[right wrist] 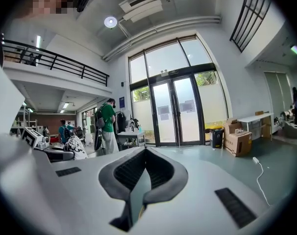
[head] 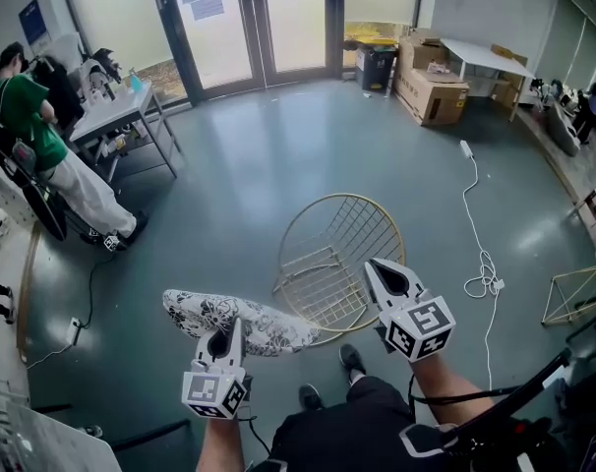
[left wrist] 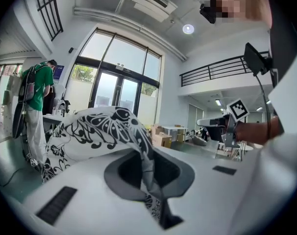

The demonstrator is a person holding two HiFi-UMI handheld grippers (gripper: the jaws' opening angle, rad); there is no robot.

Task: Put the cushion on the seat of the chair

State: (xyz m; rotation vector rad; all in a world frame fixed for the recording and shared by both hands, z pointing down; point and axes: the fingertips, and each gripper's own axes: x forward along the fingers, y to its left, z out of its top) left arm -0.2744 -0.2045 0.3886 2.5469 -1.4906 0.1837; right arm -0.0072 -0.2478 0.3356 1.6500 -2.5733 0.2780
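Observation:
A round gold wire chair [head: 347, 232] stands on the grey floor just ahead of me. The black-and-white floral cushion [head: 241, 321] hangs left of the chair, near its front rim. My left gripper [head: 225, 339] is shut on the cushion's near edge. In the left gripper view the cushion [left wrist: 97, 131] bulges up over the jaws and a fold of its fabric is pinched in my left gripper [left wrist: 147, 173]. My right gripper [head: 377, 268] hovers over the chair's right rim; in its own view the right gripper [right wrist: 144, 155] is shut with nothing in it.
A person in a green shirt [head: 25, 116] stands by a white table [head: 121, 106] at the far left. Cardboard boxes [head: 431, 91] sit at the back right. A white cable [head: 475, 214] trails across the floor right of the chair. Glass doors [head: 268, 18] lie ahead.

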